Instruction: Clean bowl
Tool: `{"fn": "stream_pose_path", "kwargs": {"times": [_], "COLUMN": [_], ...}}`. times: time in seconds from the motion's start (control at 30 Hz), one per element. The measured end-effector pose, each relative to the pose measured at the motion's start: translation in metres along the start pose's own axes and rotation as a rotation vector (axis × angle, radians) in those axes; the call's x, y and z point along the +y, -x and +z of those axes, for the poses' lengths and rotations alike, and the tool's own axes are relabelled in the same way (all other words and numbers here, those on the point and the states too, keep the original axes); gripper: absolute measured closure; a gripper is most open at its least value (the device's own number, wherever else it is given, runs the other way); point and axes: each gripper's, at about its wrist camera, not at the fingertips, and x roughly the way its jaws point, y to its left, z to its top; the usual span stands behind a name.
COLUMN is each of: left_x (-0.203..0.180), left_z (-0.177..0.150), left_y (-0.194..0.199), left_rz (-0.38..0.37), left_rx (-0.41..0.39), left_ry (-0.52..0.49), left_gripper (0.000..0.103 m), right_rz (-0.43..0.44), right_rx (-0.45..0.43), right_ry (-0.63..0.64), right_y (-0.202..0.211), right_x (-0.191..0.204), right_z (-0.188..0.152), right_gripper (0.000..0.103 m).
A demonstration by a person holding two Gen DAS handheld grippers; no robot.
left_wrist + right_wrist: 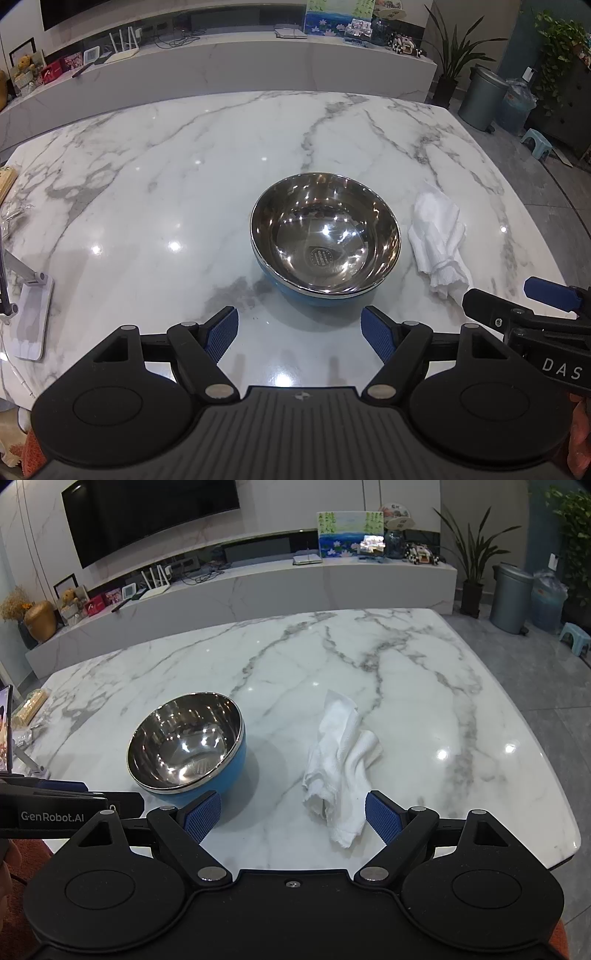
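A steel bowl (325, 236) with a blue outer shell stands upright on the marble table (166, 166), just beyond my left gripper (299, 334), which is open with nothing between its blue pads. A crumpled white cloth (439, 240) lies to the right of the bowl. In the right wrist view the bowl (186, 740) is left of centre and the cloth (341, 764) lies straight ahead. My right gripper (293, 818) is open, with the cloth's near end just beyond and between its fingers, untouched. The right gripper also shows at the right edge of the left wrist view (517, 302).
A phone stand (29, 317) sits at the table's left edge, with a wooden item (7, 181) and small clutter behind it. Beyond the table are a low marble TV bench (258, 583), potted plants, a grey bin (511, 598) and a small stool (574, 635) on the floor.
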Motion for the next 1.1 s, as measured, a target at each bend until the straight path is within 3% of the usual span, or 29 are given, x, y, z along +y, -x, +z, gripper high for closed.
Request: {"fn": "stream_pose_path", "kwargs": {"times": [1.1], "left_x": [0.0019], "left_z": [-0.0016], "left_y": [-0.0017], "left_rz": [0.006], "left_rx": [0.000], "left_ry": [-0.001], "left_gripper": [0.031], "right_rz": [0.001], "right_rx": [0.022], "right_ry": [-0.008], "right_y": [-0.0063], "right_x": [-0.0002], "right_z": [-0.0011], "right_gripper": [0.019]}}
